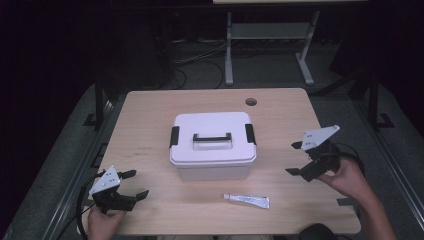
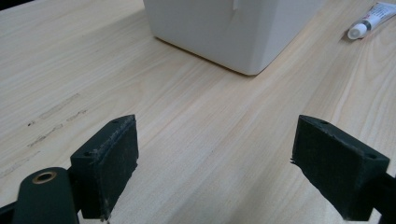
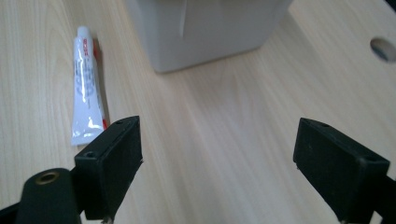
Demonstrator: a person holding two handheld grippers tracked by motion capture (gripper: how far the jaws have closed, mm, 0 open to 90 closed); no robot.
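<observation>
- so I've got my left gripper [image 1: 136,184] down at the near left corner of the light wooden table [image 1: 145,115], jaws spread wide with nothing but bare tabletop between them
- the left gripper view backs that up, both black pads [image 2: 109,158] sit far apart over the wood grain
- my right gripper [image 1: 296,158] is out by the right edge of the table, held a bit off the surface and pointed inward, jaws let go as wide as they get, nothing in them either
- in the right gripper view its fingers [image 3: 112,156] frame plain table, so no grip there
- the white plastic storage box with a black carry handle and two black side latches [image 1: 212,145] sits in the middle of the table between my two hands, lid on, latches down on both ends
- the small white squeeze tube with a white cap [image 1: 247,201] lies flat on the table just in front of the box, on my side, cap end pointing to my left
- it's a bit closer to my right gripper than to the left, but apart from both
- from the right gripper view the tube [image 3: 87,88] is off to the left of the jaws, just beyond the left pad, and the corner of the box [image 3: 205,32] is straight ahead
- from the left gripper view the box [image 2: 233,28] is ahead too, with the tube's capped end [image 2: 371,21] peeking in at the top right
- there's a round cable hole [image 1: 251,102] in the far right part of the table
</observation>
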